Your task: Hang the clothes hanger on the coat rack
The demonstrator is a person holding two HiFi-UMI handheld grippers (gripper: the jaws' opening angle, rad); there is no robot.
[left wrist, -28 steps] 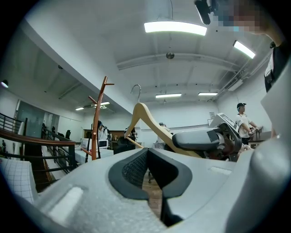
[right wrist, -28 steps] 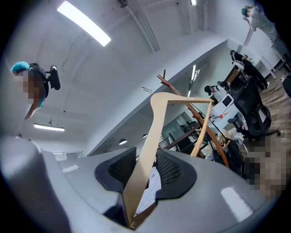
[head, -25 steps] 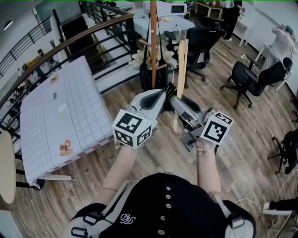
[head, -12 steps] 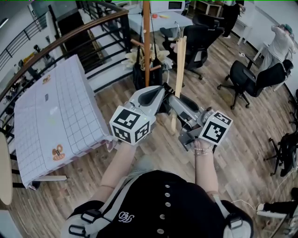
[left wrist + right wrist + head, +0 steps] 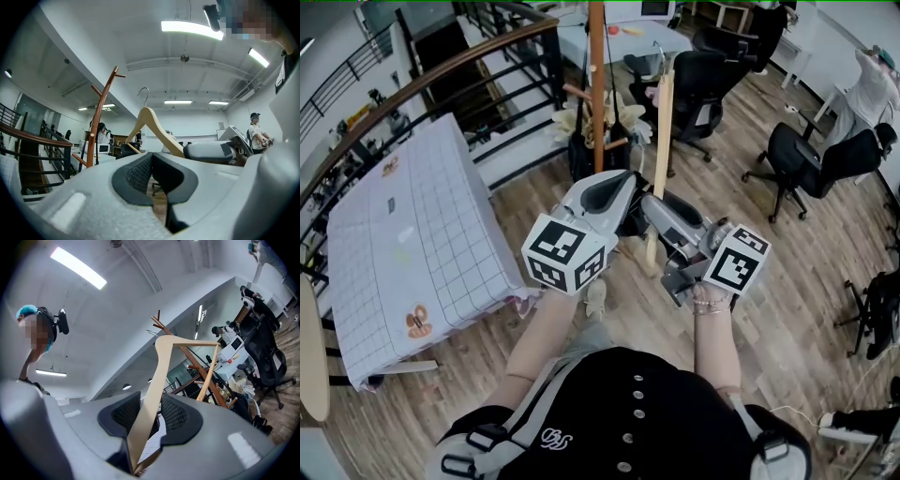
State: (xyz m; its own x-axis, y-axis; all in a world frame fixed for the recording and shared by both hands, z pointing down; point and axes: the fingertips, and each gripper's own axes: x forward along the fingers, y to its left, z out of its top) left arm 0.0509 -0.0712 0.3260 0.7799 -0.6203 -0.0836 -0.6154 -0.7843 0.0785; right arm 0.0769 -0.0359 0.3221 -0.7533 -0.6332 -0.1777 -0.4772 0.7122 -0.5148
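Note:
A pale wooden clothes hanger (image 5: 664, 131) stands on edge in front of me, one arm clamped between the pads of my right gripper (image 5: 651, 206). In the right gripper view the hanger (image 5: 159, 376) runs up between the jaws of that gripper (image 5: 149, 416). My left gripper (image 5: 626, 199) is just left of it, jaws a little apart with nothing between them (image 5: 152, 171). The brown coat rack (image 5: 596, 84) rises a short way beyond both grippers. In the left gripper view the rack (image 5: 98, 122) stands left of the hanger (image 5: 154, 124), whose metal hook points up.
A table with a checked cloth (image 5: 412, 234) stands at the left below a curved railing (image 5: 441, 80). Dark bags sit at the rack's foot (image 5: 600, 155). Black office chairs (image 5: 703, 84) (image 5: 811, 155) and a person (image 5: 872, 84) are to the right on the wooden floor.
Both grippers and the hanger have moved forward toward the coat rack. The table has slid left and back in the head view. The right gripper's hold on the hanger is unchanged.

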